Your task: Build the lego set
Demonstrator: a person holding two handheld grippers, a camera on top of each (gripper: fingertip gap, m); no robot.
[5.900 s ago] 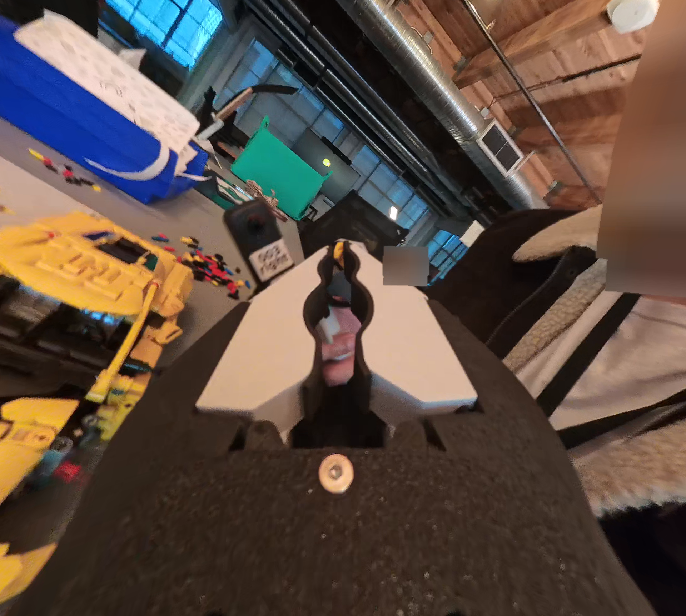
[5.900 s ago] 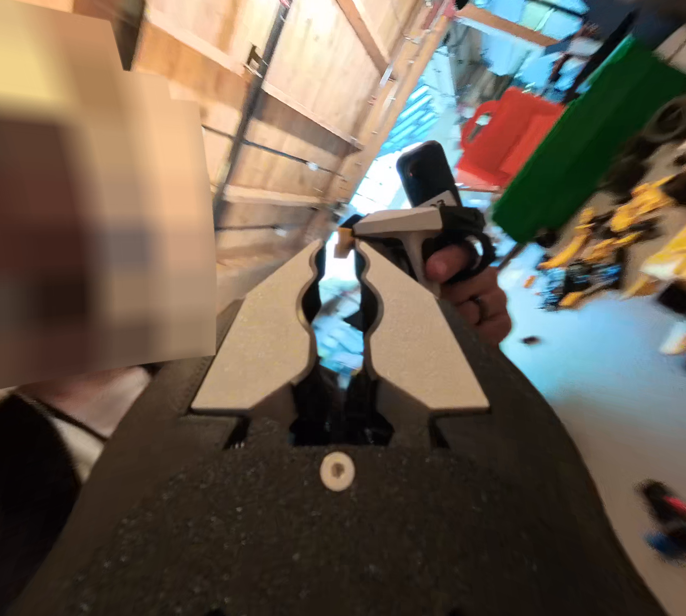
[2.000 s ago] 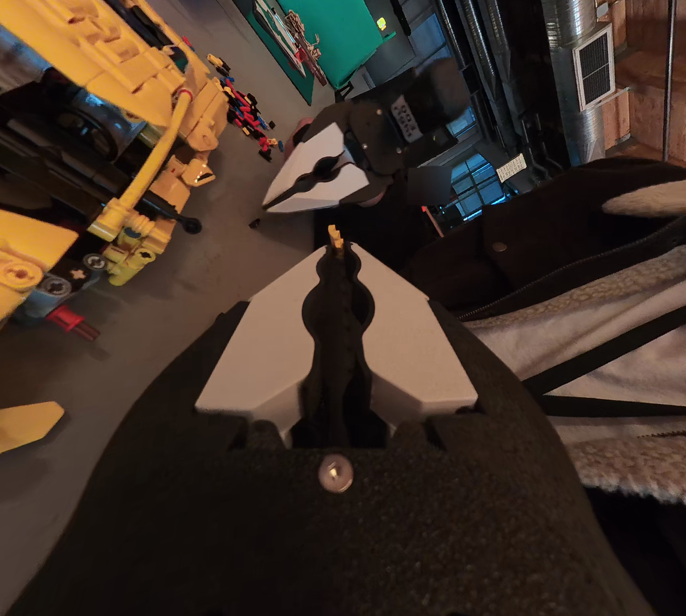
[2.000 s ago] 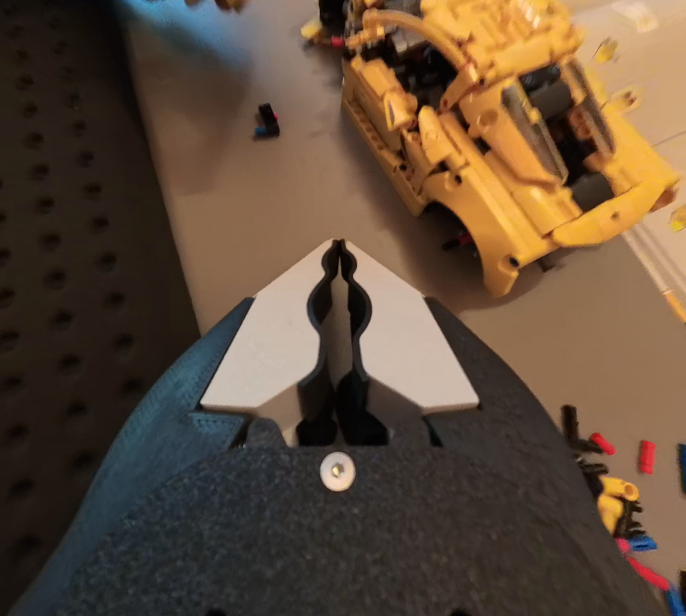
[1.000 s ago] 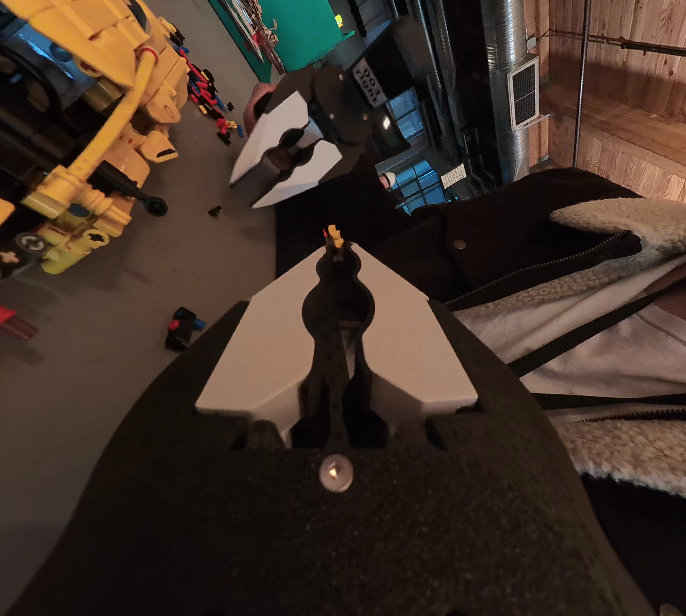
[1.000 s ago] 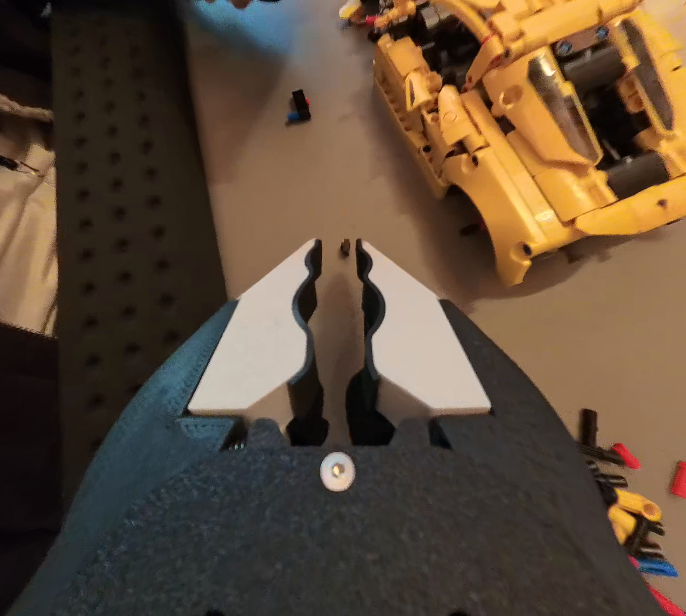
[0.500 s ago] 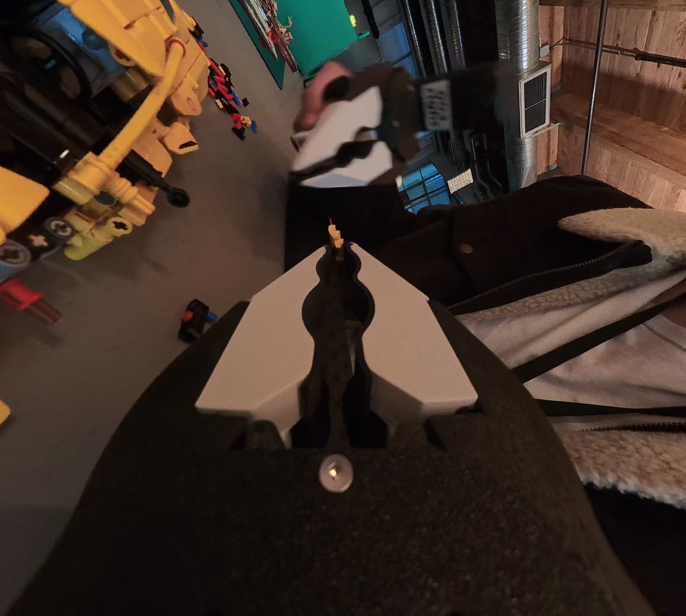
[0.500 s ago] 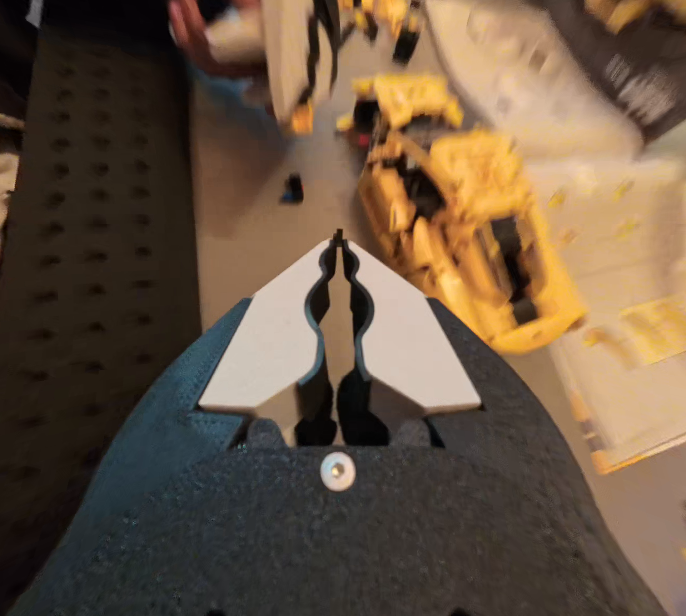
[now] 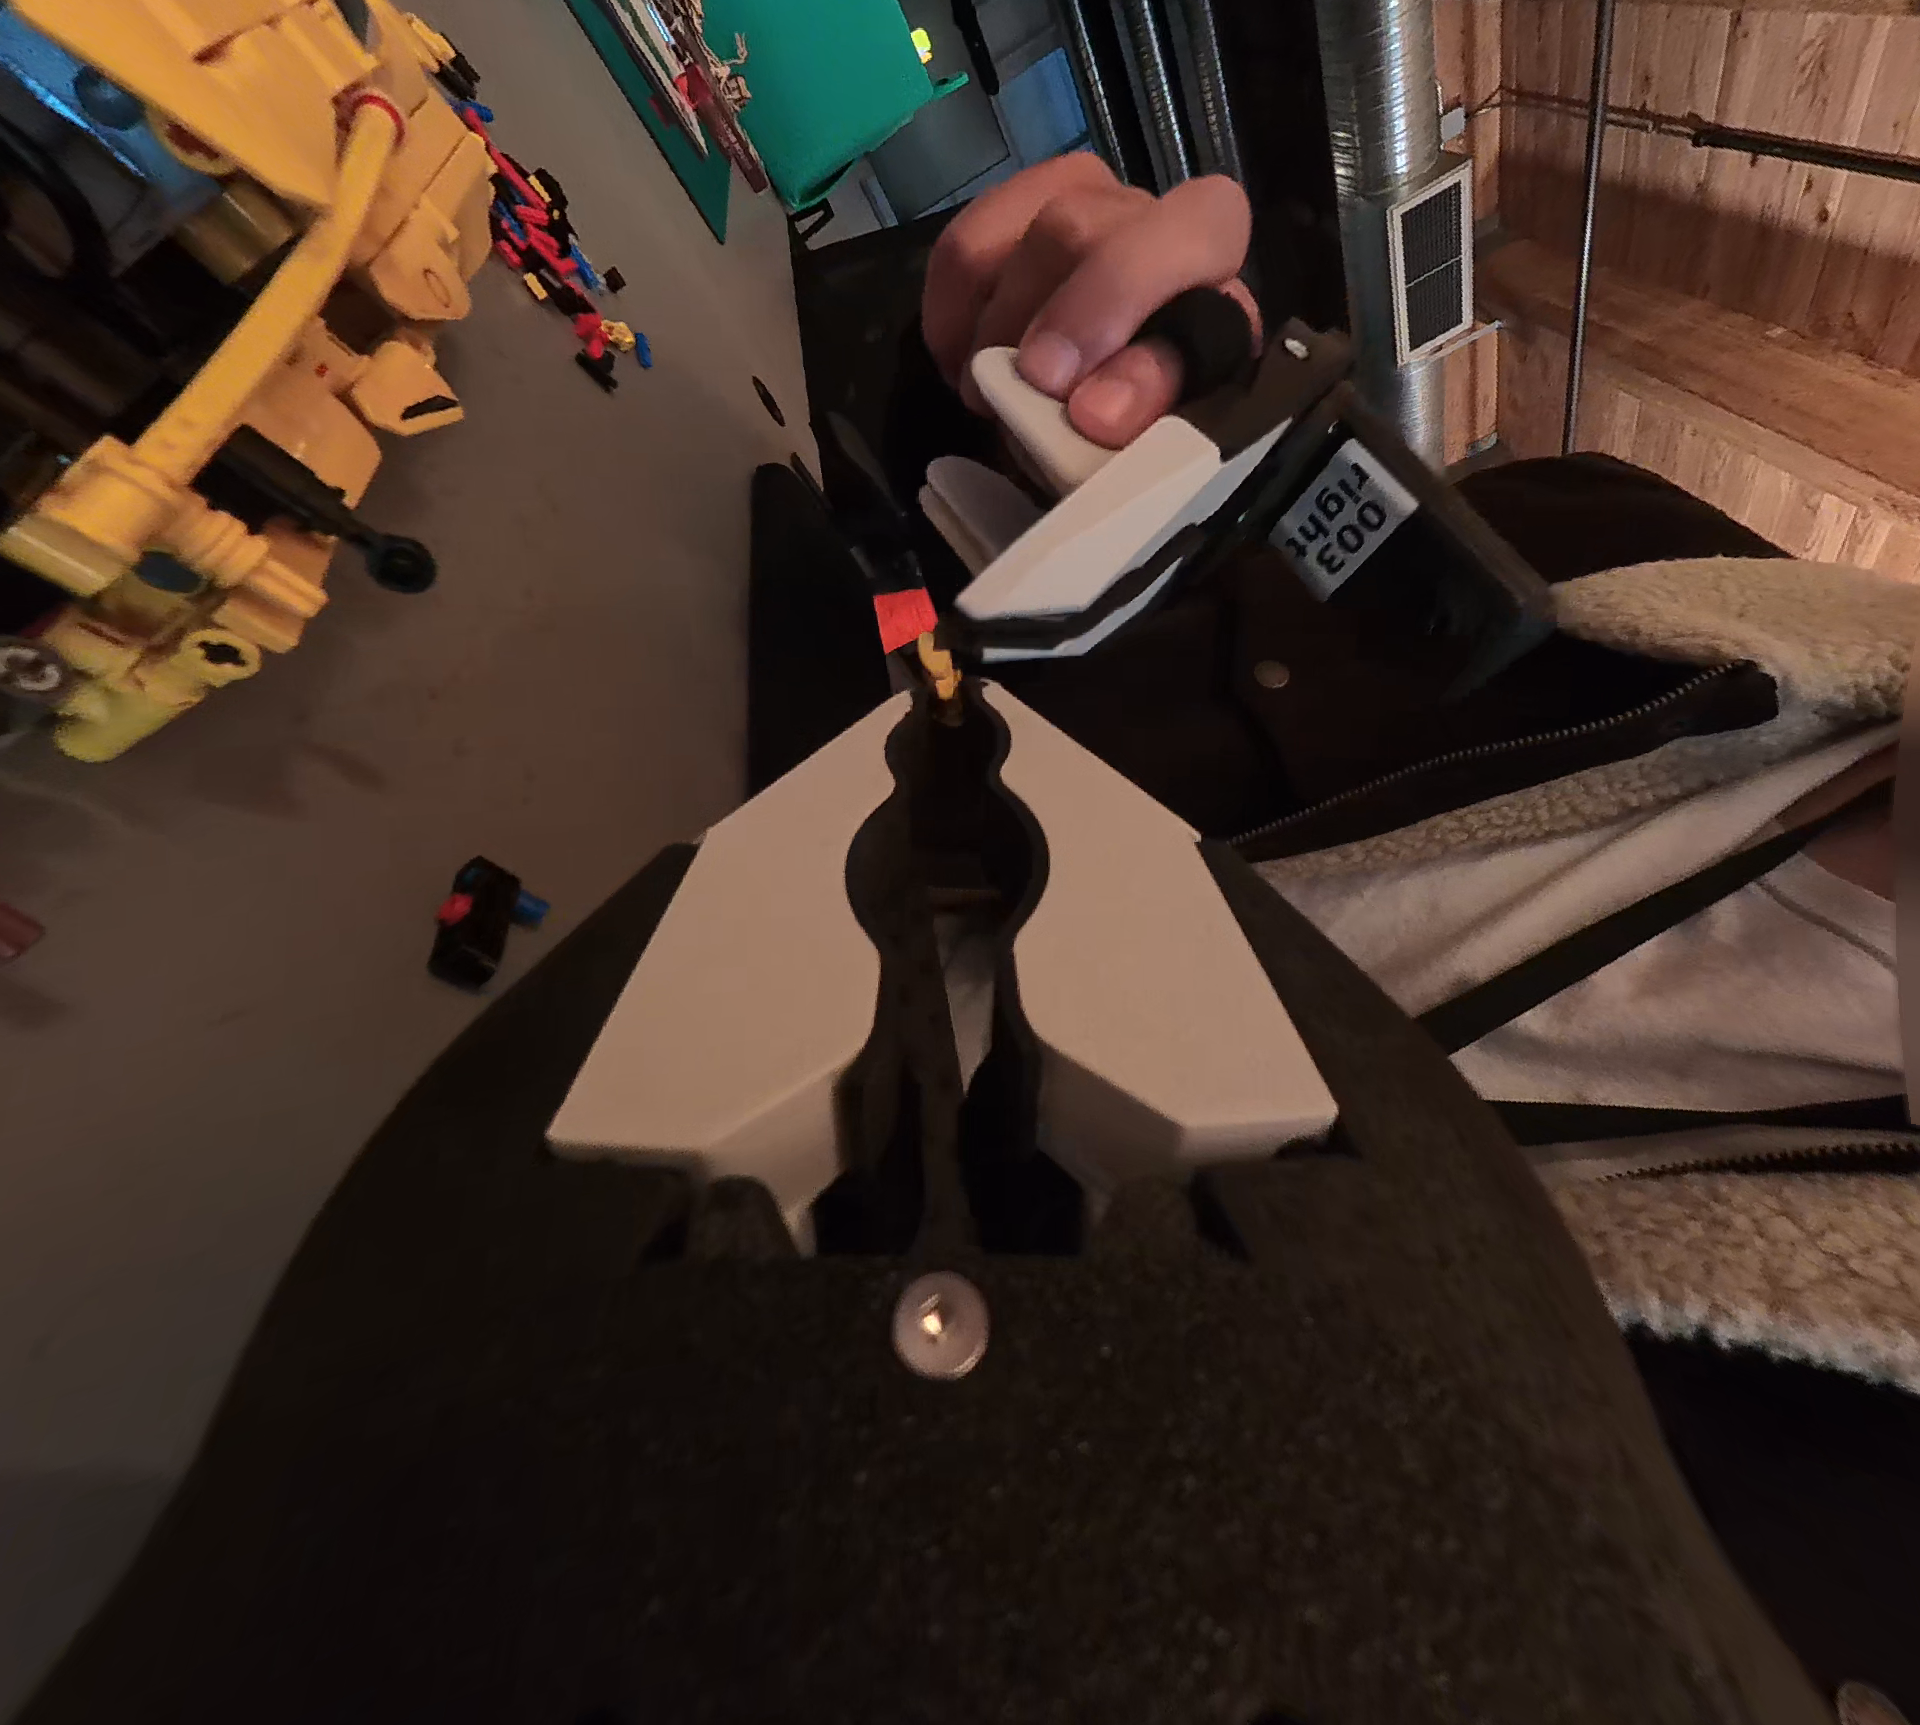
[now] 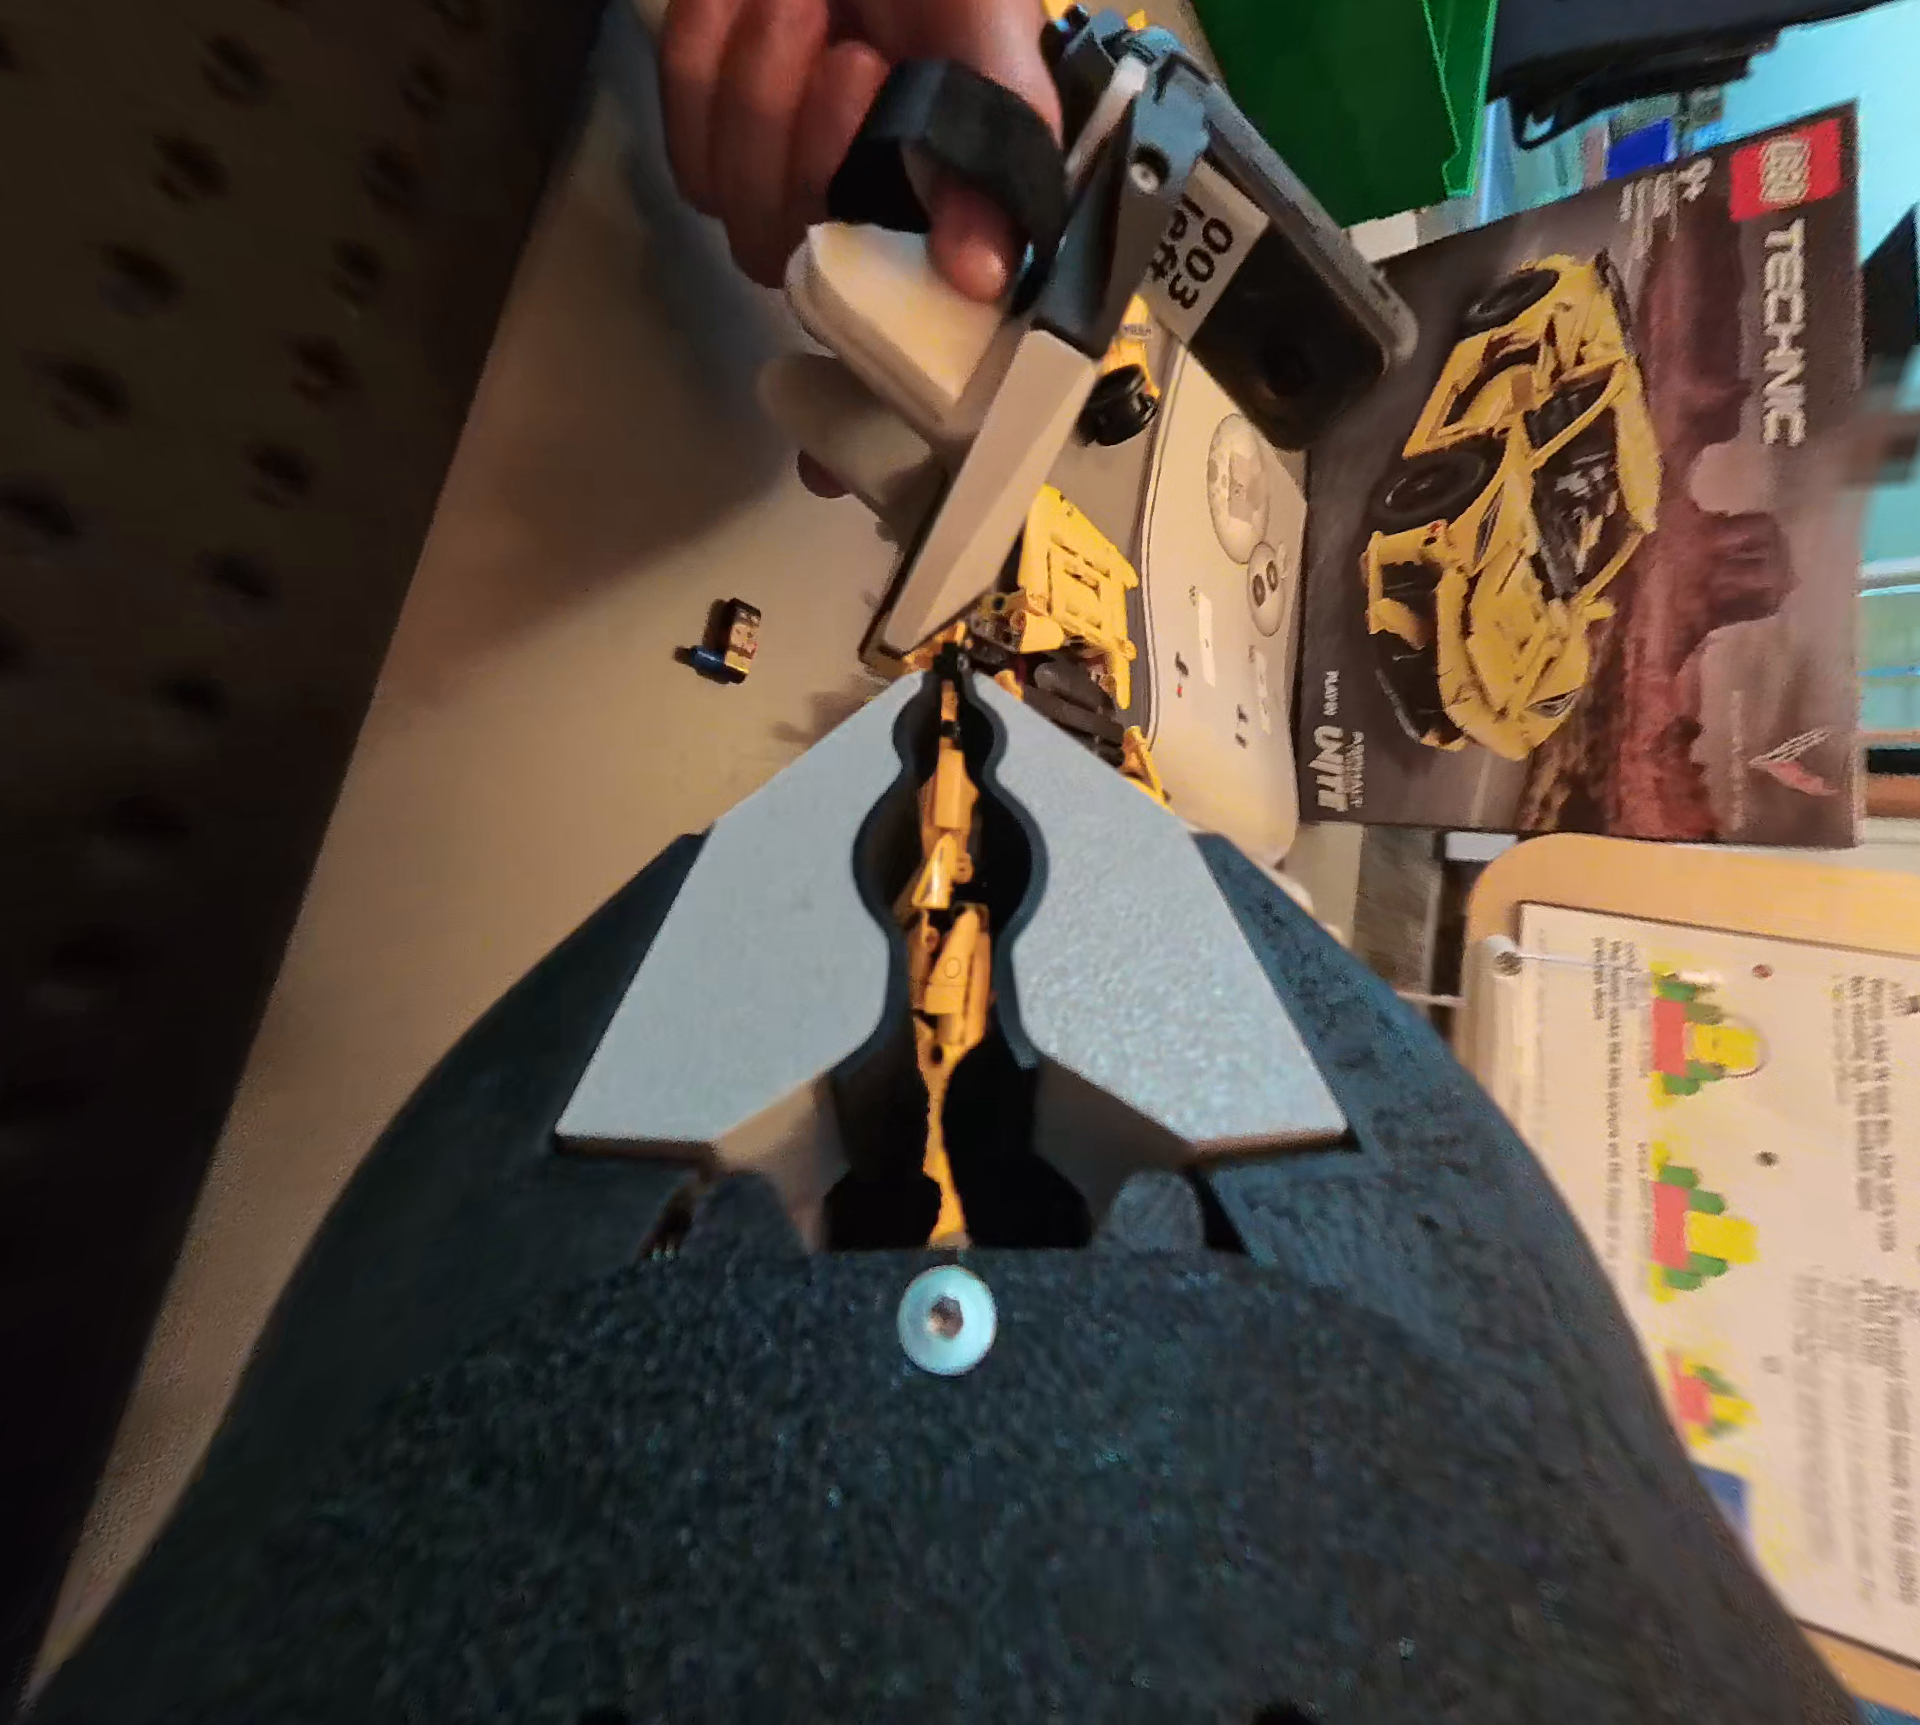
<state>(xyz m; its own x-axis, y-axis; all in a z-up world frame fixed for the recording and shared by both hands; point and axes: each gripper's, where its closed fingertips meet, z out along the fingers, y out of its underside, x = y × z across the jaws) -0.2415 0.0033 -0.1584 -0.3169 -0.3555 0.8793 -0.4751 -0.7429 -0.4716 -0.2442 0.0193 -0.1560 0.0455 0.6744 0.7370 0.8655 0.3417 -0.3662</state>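
Grey desk point(image 9: 582, 740), part-built yellow car point(image 9: 208, 221). Left gripper point(image 9: 940, 693) clamps a small yellow piece point(image 9: 938, 673); right gripper point(image 10: 948, 673) pinches a tiny dark pin point(image 10: 948, 662). Mating step; next, align and press.

My left tongs point(image 9: 943, 696) and right tongs point(image 9: 961, 631) meet tip to tip above the table point(image 9: 582, 657) edge; in the left wrist view the car model point(image 9: 208, 252) sits left, loose pieces point(image 9: 561, 262) behind it, a small piece point(image 9: 480, 919) nearer me

The left gripper point(image 9: 943, 688) and right gripper point(image 10: 948, 673) meet tip to tip above the desk's near edge. Both have jaws pressed together, each gripped by a hand point(image 9: 1081, 293).
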